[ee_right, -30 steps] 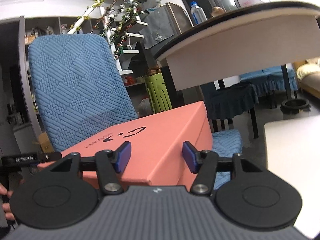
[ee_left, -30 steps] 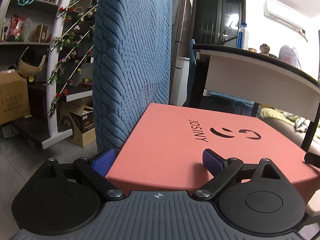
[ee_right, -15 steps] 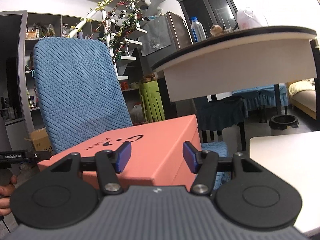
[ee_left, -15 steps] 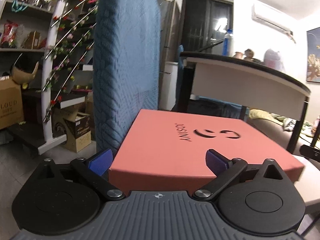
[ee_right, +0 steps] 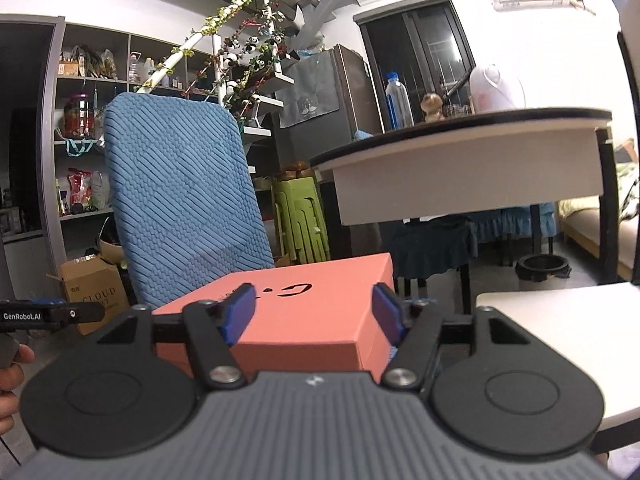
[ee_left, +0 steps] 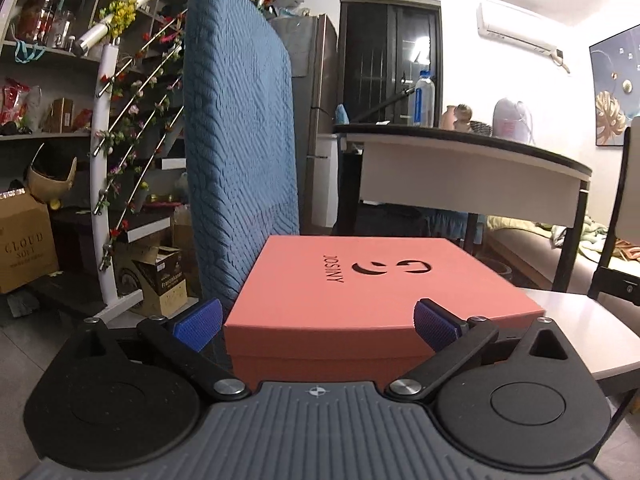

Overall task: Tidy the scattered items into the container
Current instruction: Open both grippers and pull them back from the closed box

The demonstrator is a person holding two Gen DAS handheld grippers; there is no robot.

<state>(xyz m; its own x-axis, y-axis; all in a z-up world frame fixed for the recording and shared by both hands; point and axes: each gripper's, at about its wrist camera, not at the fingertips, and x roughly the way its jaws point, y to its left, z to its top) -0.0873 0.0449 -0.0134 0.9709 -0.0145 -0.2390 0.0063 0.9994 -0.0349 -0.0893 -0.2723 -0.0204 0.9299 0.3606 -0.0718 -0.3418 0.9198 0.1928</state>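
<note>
While both claws sat spread and empty | left claw (ee_left: pixel 316 322) and right claw (ee_right: pixel 314 314) faced lidded pink shoebox (ee_left: pixel 372 292) on blue chair (ee_left: pixel 240 140) | risk: lid unlifted, box could slide off seat | scattered items unseen

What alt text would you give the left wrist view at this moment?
A closed salmon-pink box printed "JOSINY" fills the centre, with the left gripper pointing at it, jaws open and blue pads either side of its near edge. A blue textured chair back rises behind it; a dark-topped table stands at right.
</note>
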